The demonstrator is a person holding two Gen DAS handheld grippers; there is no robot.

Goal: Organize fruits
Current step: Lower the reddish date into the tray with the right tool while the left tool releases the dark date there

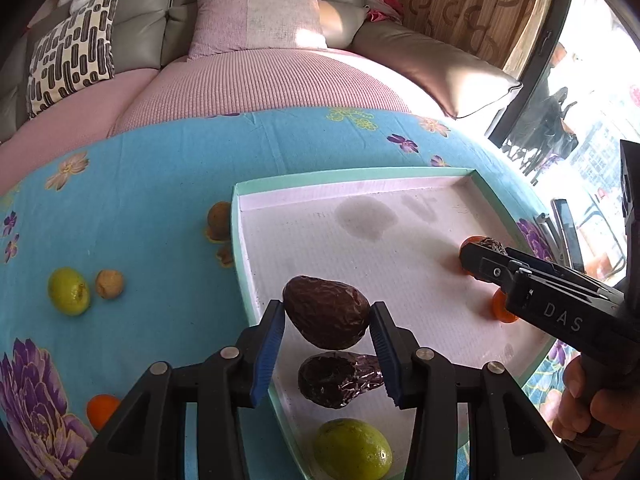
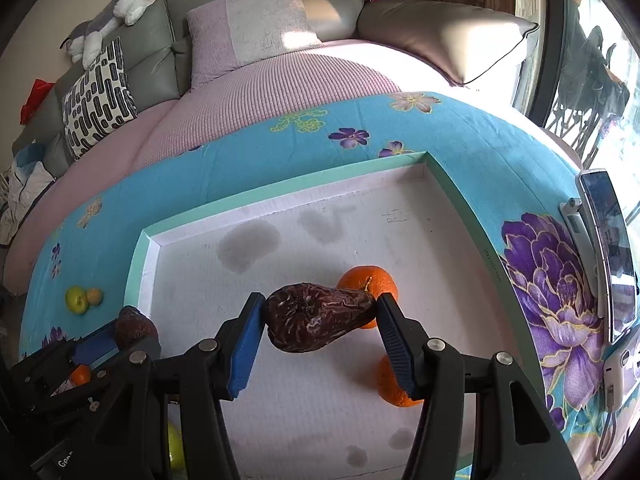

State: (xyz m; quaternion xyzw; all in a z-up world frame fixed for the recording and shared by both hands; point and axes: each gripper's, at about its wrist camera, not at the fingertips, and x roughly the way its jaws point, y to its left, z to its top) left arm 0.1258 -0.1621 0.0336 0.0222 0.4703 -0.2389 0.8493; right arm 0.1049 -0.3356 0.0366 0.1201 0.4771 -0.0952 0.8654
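Observation:
My left gripper (image 1: pixel 327 320) is shut on a dark brown wrinkled fruit (image 1: pixel 320 304), held above the near left part of the white tray (image 1: pixel 400 264). Under it in the tray lie a second dark wrinkled fruit (image 1: pixel 336 378) and a green fruit (image 1: pixel 352 450). My right gripper (image 2: pixel 320 304) is shut on a dark pear-shaped wrinkled fruit (image 2: pixel 312 322) over the tray's right side. Two oranges (image 2: pixel 370 280) (image 2: pixel 394 384) lie in the tray just beyond and below it. The left wrist view shows the right gripper (image 1: pixel 486 254) from the side.
On the blue flowered cloth (image 1: pixel 152 184) left of the tray lie a green fruit (image 1: pixel 68 290), a tan fruit (image 1: pixel 109 284), a brownish fruit (image 1: pixel 219 216) by the rim and an orange (image 1: pixel 102 410). A phone (image 2: pixel 608 248) stands right of the tray. A sofa with cushions lies behind.

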